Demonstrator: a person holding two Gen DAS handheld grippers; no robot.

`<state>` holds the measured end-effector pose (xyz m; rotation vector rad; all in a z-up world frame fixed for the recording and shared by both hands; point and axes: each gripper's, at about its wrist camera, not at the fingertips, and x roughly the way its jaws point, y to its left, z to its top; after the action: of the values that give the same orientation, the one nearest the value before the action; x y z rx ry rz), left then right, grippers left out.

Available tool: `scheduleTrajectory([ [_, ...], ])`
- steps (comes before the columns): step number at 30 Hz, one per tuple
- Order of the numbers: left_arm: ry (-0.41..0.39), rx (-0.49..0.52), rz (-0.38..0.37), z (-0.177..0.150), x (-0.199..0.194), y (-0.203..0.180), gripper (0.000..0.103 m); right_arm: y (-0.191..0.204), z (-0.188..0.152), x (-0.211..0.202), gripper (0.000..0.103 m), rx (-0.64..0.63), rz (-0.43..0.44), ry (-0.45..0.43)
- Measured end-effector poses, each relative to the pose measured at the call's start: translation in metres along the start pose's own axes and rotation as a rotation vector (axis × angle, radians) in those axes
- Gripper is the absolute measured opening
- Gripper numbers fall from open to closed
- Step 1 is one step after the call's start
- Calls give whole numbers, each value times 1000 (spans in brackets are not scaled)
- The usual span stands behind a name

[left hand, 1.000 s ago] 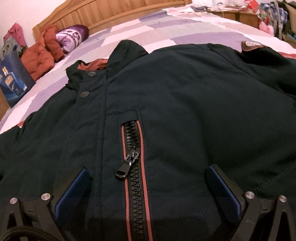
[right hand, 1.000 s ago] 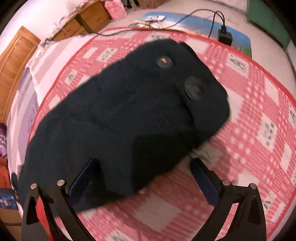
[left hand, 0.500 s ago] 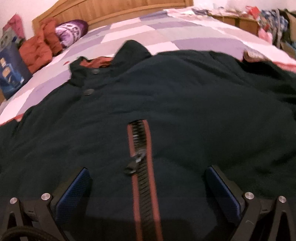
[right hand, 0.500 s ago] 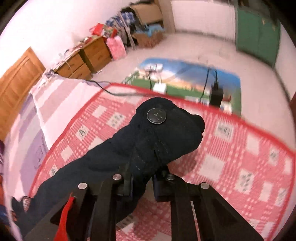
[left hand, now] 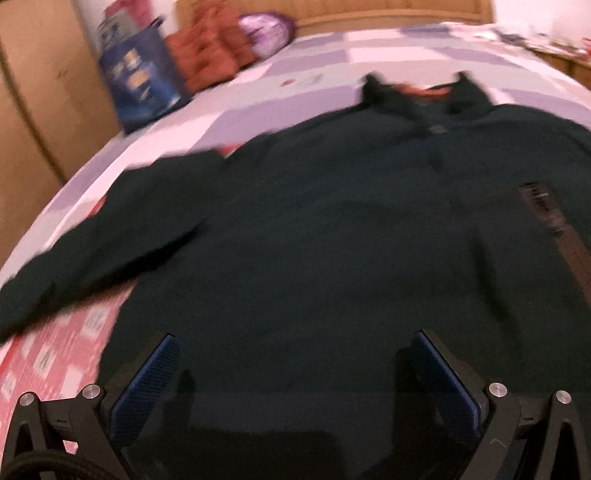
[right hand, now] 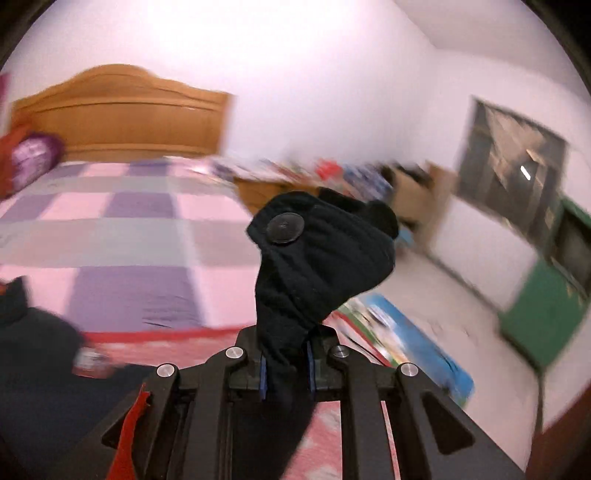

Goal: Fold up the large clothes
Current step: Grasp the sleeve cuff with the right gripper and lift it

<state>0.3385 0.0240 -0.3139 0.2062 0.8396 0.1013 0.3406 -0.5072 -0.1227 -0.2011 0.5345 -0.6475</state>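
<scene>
A large dark green jacket (left hand: 332,229) lies front-up on the bed, collar toward the headboard, its zipper (left hand: 554,229) at the right. Its left sleeve (left hand: 103,243) stretches out to the left. My left gripper (left hand: 295,373) is open and empty, low over the jacket's lower front. My right gripper (right hand: 286,365) is shut on the jacket's right sleeve cuff (right hand: 317,258), which has a dark button (right hand: 285,229), and holds it lifted above the bed.
The bed has a purple and pink checked cover (right hand: 122,229) and a red checked blanket (left hand: 55,354) at the foot. A blue bag (left hand: 140,81), orange clothes (left hand: 210,55) and a purple pillow (left hand: 266,33) sit by the wooden headboard (right hand: 122,114). Drawers (right hand: 266,188) and a green cabinet (right hand: 546,306) stand to the right.
My right gripper closed on the sleeve cuff and lifted it up off the blanket. My left gripper swung left across the jacket, still open.
</scene>
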Motion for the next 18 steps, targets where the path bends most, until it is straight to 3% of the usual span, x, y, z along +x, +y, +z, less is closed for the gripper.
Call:
scheduleTrajectory([
  [4,31,-12,3,-21,18,24,103,115,11,-27,16,-127,184,-25],
  [8,44,-91,-73,-39,27,38,103,234,-12,-60,16,-282,321,-32],
  [10,49,-91,-72,-39,29,37,103,291,-30,-80,16,-368,395,-33],
  [14,44,-88,-72,-42,28,32,103,366,-69,-104,16,-511,478,-17],
  [18,46,-108,-92,-43,29,36,103,401,-102,-111,16,-551,506,28],
])
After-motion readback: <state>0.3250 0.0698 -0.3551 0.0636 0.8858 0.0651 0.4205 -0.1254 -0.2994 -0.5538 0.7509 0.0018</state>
